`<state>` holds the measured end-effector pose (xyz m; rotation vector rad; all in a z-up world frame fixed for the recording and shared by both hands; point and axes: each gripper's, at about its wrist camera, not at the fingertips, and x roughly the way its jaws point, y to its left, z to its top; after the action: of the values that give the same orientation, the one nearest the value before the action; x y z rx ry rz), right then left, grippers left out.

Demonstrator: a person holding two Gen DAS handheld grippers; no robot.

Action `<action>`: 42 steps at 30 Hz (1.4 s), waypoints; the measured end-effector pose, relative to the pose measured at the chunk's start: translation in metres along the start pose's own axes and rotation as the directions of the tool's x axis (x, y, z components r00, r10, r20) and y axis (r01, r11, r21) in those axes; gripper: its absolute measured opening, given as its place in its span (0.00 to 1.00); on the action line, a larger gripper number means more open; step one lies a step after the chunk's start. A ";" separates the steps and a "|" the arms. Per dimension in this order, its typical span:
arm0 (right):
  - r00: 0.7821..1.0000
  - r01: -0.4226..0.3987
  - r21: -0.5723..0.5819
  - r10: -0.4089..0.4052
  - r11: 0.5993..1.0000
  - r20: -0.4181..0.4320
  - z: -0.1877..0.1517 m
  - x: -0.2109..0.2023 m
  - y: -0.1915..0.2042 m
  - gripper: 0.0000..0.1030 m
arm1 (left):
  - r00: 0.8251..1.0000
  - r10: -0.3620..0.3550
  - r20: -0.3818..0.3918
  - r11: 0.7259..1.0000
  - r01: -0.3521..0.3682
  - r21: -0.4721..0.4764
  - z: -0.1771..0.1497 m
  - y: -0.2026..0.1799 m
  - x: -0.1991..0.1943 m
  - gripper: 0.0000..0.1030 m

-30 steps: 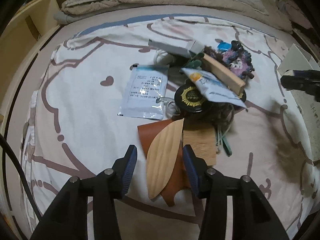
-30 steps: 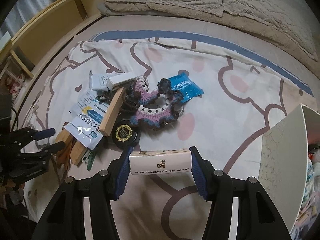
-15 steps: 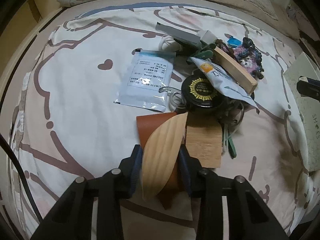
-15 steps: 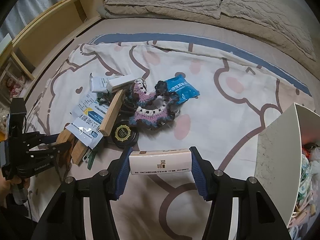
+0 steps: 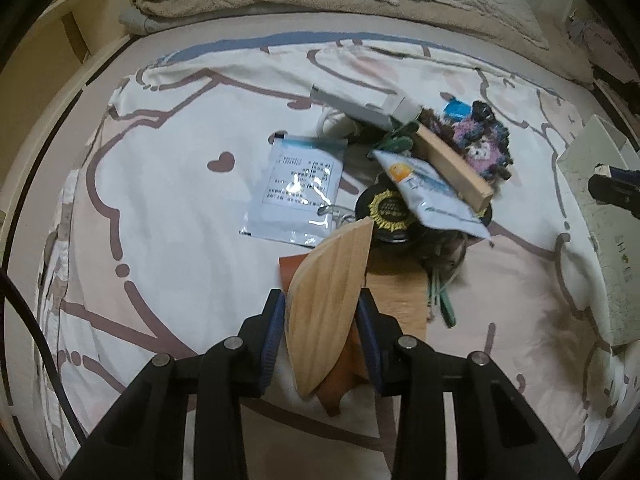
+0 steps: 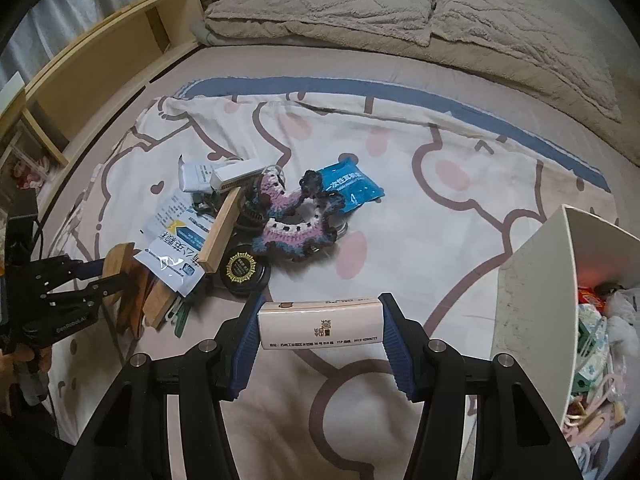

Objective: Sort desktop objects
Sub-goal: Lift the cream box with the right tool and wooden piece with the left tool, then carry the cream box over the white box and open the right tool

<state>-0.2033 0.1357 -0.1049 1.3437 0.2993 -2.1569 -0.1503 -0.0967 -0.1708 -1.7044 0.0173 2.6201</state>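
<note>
Evidently both hands are mid-sort over the bed, each carrying one item away from the pile. The left gripper has just been closing and now clamps the wooden leaf across its width, tip pointing to 1 o'clock, above a brown leather piece. The right gripper grips a white box by its ends, crosswise between the fingers. An open bin, likely its destination, stands at 3 o'clock.
</note>
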 end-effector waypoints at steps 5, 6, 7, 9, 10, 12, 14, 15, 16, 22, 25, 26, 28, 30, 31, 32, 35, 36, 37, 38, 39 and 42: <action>1.000 0.010 0.006 -0.010 1.000 0.010 -0.002 -0.010 -0.005 0.56 | 1.000 -0.010 0.026 1.000 0.010 0.003 0.002 -0.003 -0.011 0.35; 1.000 0.012 0.008 -0.012 1.000 0.013 -0.002 -0.012 -0.005 0.56 | 0.999 -0.010 0.031 1.000 0.010 0.004 0.003 -0.005 -0.013 0.35; 1.000 0.014 0.010 -0.014 1.000 0.017 -0.003 -0.015 -0.007 0.56 | 0.999 -0.012 0.035 1.000 0.011 0.006 0.004 -0.006 -0.015 0.35; 0.999 0.020 0.019 -0.020 1.000 0.027 -0.003 -0.021 -0.011 0.56 | 0.999 -0.015 0.046 1.000 0.014 0.008 0.005 -0.008 -0.019 0.35; 0.999 0.023 0.024 -0.023 0.999 0.032 -0.003 -0.024 -0.013 0.56 | 0.999 -0.017 0.050 1.000 0.017 0.009 0.005 -0.009 -0.021 0.35; 0.998 0.026 0.039 -0.028 0.999 0.048 -0.002 -0.032 -0.020 0.56 | 0.998 -0.021 0.061 1.000 0.020 0.012 0.006 -0.012 -0.026 0.35; 0.997 0.028 0.062 -0.032 0.998 0.069 -0.001 -0.042 -0.029 0.56 | 0.997 -0.028 0.068 0.999 0.027 0.018 0.007 -0.016 -0.031 0.35; 0.996 0.027 0.073 -0.033 0.997 0.078 -0.001 -0.046 -0.034 0.56 | 0.997 -0.030 0.072 0.999 0.028 0.023 0.007 -0.018 -0.033 0.35; 0.996 0.028 0.085 -0.035 0.996 0.087 -0.001 -0.051 -0.039 0.56 | 0.997 -0.032 0.077 0.999 0.030 0.028 0.007 -0.020 -0.036 0.35; 0.988 0.048 0.168 -0.071 0.985 0.137 -0.003 -0.077 -0.076 0.56 | 0.992 -0.054 0.111 0.998 0.048 0.048 0.010 -0.033 -0.051 0.35; 0.982 0.065 0.221 -0.102 0.973 0.160 -0.006 -0.090 -0.098 0.56 | 0.990 -0.068 0.127 0.997 0.062 0.053 0.012 -0.038 -0.059 0.35; 0.979 0.073 0.245 -0.116 0.967 0.166 -0.009 -0.095 -0.108 0.56 | 0.989 -0.070 0.133 0.996 0.063 0.057 0.013 -0.041 -0.061 0.35; 0.976 0.087 0.279 -0.138 0.956 0.167 -0.012 -0.099 -0.122 0.56 | 0.987 -0.076 0.145 0.996 0.066 0.067 0.014 -0.046 -0.066 0.35; 0.973 0.108 0.320 -0.167 0.941 0.160 -0.017 -0.102 -0.140 0.56 | 0.984 -0.083 0.156 0.994 0.071 0.080 0.015 -0.052 -0.070 0.35; 0.972 0.118 0.336 -0.178 0.934 0.156 -0.019 -0.102 -0.147 0.56 | 0.983 -0.085 0.161 0.994 0.072 0.087 0.015 -0.055 -0.072 0.35; 0.970 0.129 0.355 -0.192 0.926 0.148 -0.022 -0.103 -0.155 0.56 | 0.983 -0.086 0.165 0.993 0.070 0.097 0.015 -0.059 -0.074 0.35; 0.968 0.155 0.403 -0.221 0.902 0.123 -0.028 -0.101 -0.178 0.56 | 0.981 -0.092 0.171 0.990 0.071 0.123 0.015 -0.070 -0.078 0.35; 0.967 0.162 0.416 -0.229 0.895 0.116 -0.030 -0.100 -0.183 0.56 | 0.980 -0.099 0.171 0.988 0.077 0.130 0.015 -0.075 -0.079 0.35; 0.966 0.165 0.427 -0.233 0.889 0.110 -0.031 -0.099 -0.188 0.56 | 0.980 -0.105 0.171 0.987 0.082 0.137 0.015 -0.079 -0.080 0.35; 0.966 0.169 0.442 -0.237 0.881 0.102 -0.033 -0.098 -0.194 0.56 | 0.979 -0.112 0.171 0.986 0.088 0.144 0.015 -0.082 -0.081 0.35; 0.966 0.172 0.455 -0.240 0.873 0.095 -0.034 -0.097 -0.198 0.56 | 0.978 -0.121 0.169 0.984 0.096 0.148 0.014 -0.085 -0.082 0.35; 0.967 0.173 0.498 -0.242 0.850 0.077 -0.037 -0.090 -0.210 0.56 | 0.975 -0.146 0.165 0.980 0.120 0.160 0.014 -0.096 -0.085 0.35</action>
<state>-0.2669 0.3547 -0.0661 1.4676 -0.1848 -2.6133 -0.1268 -0.0007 -0.0878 -1.3732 0.0907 2.5871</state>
